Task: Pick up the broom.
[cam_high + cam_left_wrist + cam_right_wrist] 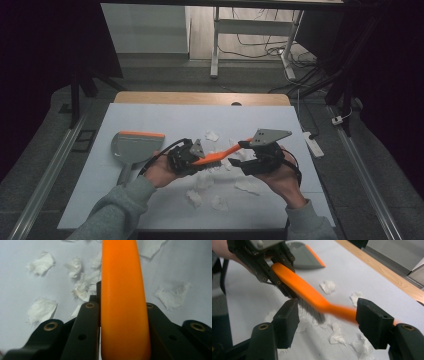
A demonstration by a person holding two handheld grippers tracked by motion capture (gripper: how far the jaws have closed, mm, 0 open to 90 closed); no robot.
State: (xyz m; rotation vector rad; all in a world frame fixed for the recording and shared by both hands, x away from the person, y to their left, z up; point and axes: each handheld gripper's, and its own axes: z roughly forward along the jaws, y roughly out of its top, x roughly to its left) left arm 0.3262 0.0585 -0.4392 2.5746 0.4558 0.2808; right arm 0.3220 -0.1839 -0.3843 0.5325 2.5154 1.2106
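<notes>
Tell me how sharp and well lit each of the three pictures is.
High view: dim, dark surroundings, white table cover brightest. Left gripper view: orange brush close and soft, paper scraps sharper. Right gripper view: the brush's thin handle end motion-blurred, the right claw crisp.

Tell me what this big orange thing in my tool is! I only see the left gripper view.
Observer: It's a brush with grey bristles underneath. Your left tool is shut on its wide end.
Operator: Is the other tool holding it too?
Observer: No. In the right gripper view, the right tool is open. Its jaws stand on either side of the thin handle without pressing it.
Operator: Is there a dustpan anywhere?
Observer: Yes. In the high view, a grey dustpan with an orange edge lies on the table, out past your left hand.
</notes>
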